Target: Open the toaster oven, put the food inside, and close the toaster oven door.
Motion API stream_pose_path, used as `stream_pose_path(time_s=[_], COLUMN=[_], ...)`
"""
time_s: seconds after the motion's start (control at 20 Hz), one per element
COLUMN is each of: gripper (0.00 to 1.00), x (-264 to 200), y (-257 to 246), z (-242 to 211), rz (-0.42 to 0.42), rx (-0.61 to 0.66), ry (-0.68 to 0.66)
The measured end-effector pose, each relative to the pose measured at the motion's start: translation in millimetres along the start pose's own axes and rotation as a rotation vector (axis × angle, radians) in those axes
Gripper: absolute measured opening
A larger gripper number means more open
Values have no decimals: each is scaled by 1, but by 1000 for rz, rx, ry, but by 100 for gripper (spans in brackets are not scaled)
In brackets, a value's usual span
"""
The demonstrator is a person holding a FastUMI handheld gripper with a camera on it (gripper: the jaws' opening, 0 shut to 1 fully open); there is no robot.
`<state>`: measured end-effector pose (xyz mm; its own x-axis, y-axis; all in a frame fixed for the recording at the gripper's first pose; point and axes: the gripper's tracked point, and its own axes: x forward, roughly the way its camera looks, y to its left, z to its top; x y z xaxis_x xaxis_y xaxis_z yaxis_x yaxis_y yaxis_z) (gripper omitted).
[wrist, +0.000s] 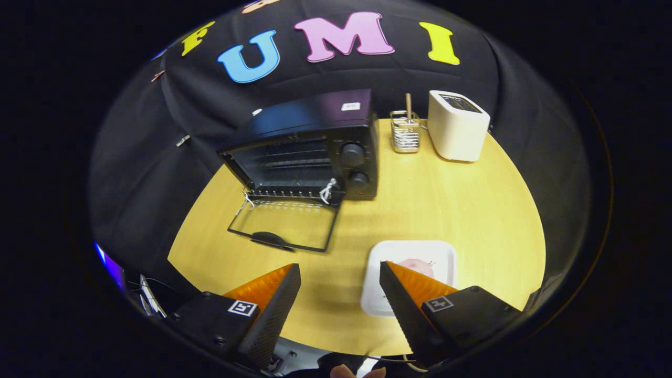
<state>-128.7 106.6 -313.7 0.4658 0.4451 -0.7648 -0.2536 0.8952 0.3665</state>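
A black toaster oven point(315, 147) stands at the far left of the round wooden table point(446, 210). Its glass door point(286, 223) lies folded down flat in front of it, so the inside racks show. A white square plate point(415, 252) sits near the right finger, with a pink piece of food point(420, 266) on it, partly hidden by that finger. My gripper point(340, 273) hangs open above the table's near side, well short of the oven, with nothing between its fingers.
A white pop-up toaster point(458, 126) stands at the back right of the table. Beside it is a small wire rack point(406, 134) holding a wooden utensil. Bare tabletop lies between the oven and the plate.
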Motion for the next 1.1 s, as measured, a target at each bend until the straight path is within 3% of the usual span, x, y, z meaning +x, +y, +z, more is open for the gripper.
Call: stream_pose_path(time_s=[0.45,0.9,1.05,1.1], gripper=[99,99,96,83], x=[-1,37,55,61], y=[-129,-166,-174,-174], z=[-29,-48,-51,-54], rz=[-74,-42,-38,-37], rx=[4,47,102,118], ry=[158,292,340,361])
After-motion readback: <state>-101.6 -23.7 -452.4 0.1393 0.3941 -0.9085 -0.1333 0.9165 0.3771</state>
